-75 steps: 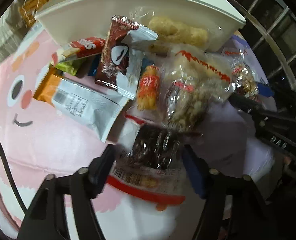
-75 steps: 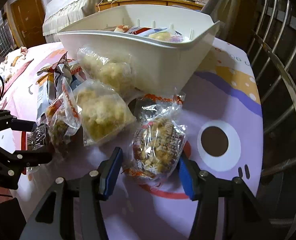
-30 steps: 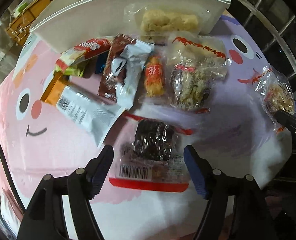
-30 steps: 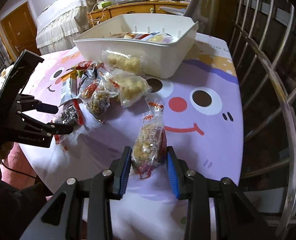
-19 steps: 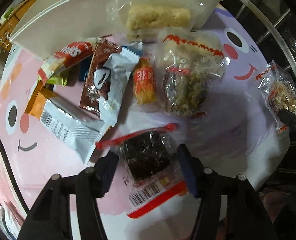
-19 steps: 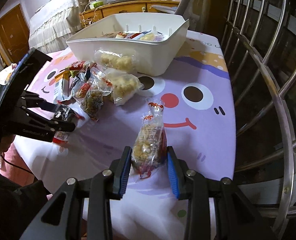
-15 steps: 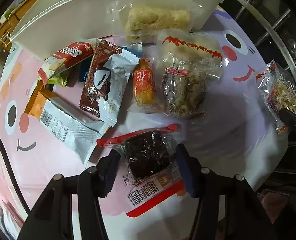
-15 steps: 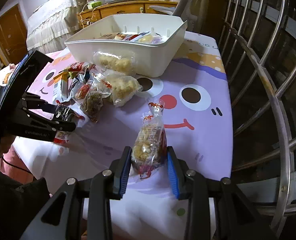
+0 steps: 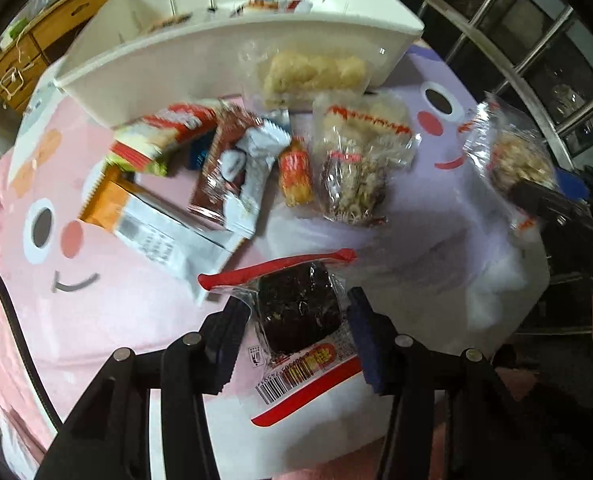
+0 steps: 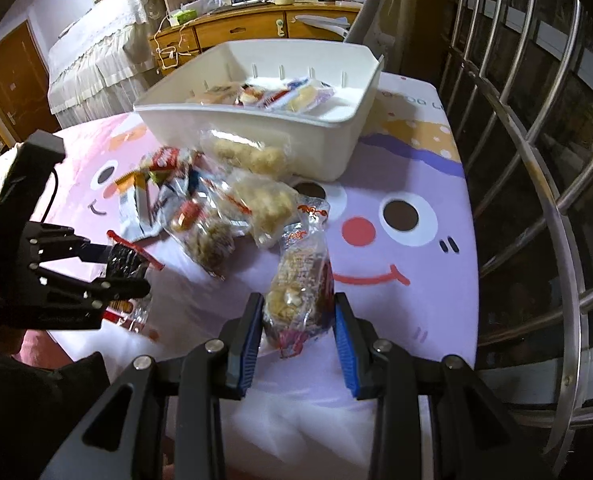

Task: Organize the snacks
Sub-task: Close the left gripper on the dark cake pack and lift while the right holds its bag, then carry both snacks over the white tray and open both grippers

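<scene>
Left gripper [image 9: 296, 320]: the jaws have just been closing and are now clamped on the dark snack pack [image 9: 298, 306], which is held between the pads with its barcode end hanging below.
Change at left: the dark snack pack, flat on the tablecloth [image 9: 76, 320] a second ago, is now seen lifted clear of it; the pick-up is judged complete.
Loose pile [image 9: 256, 152]: several wrapped snacks are left lying on the cloth just in front of the white bin [image 9: 224, 56], some touching its near wall.
White bin: a few packets are already inside; it is judged to be the destination for both held packs.
Right gripper [image 10: 298, 328]: the jaws are closed on the clear bag of puffed snack [image 10: 298, 284], held upright above the cloth.
Change at right: the grip is unchanged from the earlier frames; the bag is seen slightly higher and nearer the bin.
Next step: carrying both packs over the bin rim is judged to remain.
</scene>
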Tool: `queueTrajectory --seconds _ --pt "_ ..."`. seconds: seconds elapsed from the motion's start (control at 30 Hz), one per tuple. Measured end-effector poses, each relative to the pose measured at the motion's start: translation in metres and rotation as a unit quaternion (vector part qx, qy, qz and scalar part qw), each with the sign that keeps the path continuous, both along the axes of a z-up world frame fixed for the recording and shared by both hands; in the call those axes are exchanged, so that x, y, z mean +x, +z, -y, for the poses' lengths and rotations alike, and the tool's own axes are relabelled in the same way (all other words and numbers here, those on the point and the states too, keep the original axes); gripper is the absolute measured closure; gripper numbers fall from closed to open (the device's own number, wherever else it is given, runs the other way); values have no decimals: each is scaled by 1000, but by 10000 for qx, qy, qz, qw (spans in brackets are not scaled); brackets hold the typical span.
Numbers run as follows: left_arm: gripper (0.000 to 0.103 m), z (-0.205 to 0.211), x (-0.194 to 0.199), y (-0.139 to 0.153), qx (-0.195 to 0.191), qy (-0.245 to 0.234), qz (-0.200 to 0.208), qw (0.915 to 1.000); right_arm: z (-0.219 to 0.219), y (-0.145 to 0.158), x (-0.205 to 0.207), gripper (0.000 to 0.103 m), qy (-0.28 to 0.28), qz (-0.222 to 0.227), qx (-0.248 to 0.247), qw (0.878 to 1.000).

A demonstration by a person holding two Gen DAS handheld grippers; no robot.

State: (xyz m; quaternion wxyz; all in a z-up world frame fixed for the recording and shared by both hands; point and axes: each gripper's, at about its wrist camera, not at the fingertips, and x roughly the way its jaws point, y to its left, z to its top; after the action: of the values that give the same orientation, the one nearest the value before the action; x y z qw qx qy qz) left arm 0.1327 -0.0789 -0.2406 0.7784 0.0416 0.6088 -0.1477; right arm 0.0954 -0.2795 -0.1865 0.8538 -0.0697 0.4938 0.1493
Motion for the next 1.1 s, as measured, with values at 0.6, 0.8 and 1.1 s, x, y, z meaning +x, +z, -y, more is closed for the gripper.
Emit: queueTrajectory --seconds 0.6,0.8,1.1 --pt "54 -66 51 146 -150 436 803 9957 -33 71 60 68 -46 569 386 9976" --pt "54 -77 84 168 -188 604 966 9933 -36 90 85 68 -137 791 444 9958" --pt "53 -85 148 173 -583 874 1299 9859 -35 101 123 68 -262 896 441 9947"
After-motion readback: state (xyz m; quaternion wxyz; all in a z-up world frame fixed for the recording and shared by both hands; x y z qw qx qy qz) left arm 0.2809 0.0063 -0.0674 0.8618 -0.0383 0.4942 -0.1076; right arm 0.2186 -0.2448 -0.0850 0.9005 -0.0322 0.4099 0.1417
